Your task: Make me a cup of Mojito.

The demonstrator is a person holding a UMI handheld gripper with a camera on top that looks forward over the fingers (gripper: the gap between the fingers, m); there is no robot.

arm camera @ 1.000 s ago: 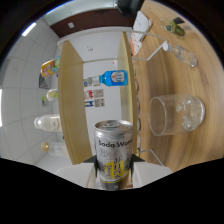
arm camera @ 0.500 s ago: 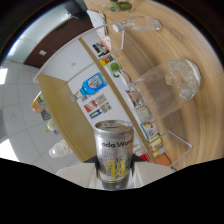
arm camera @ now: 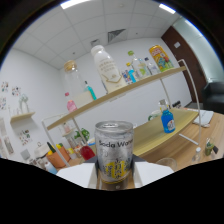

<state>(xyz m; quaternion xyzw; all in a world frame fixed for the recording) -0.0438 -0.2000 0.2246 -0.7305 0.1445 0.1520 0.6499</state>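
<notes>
At the far left a small white wall shelf (arm camera: 22, 117) carries a few small things too small to tell. Below it, just left of the fingers, an orange cup (arm camera: 56, 159) stands among bottles, with a red bottle (arm camera: 86, 152) beside it and a green plant (arm camera: 80, 135) behind. Above these a long wooden shelf (arm camera: 125, 92) slants upward to the right on thin white posts; on it stand a clear bottle with a gold cap (arm camera: 74, 80), a small pink bottle (arm camera: 71, 104), a tall white bottle (arm camera: 106, 67), several small bottles, and an orange patterned can (arm camera: 159, 56) near the shelf's right end.

In the middle, the soda water can (arm camera: 114, 154) sits upright and close to the camera, held up off any surface, its silver top facing up. The gripper (arm camera: 114, 176) has it clamped: both white fingers (arm camera: 77, 175) press its lower sides with no gap on either side.

Right of the can a wooden table (arm camera: 165, 137) runs off to the right, its near edge close behind the can. A blue bottle (arm camera: 167, 120) stands on it, well apart from the can. A clear glass (arm camera: 166, 163) shows just beside the right finger. Above everything, white ceiling tiles and light panels leave open room over the can
</notes>
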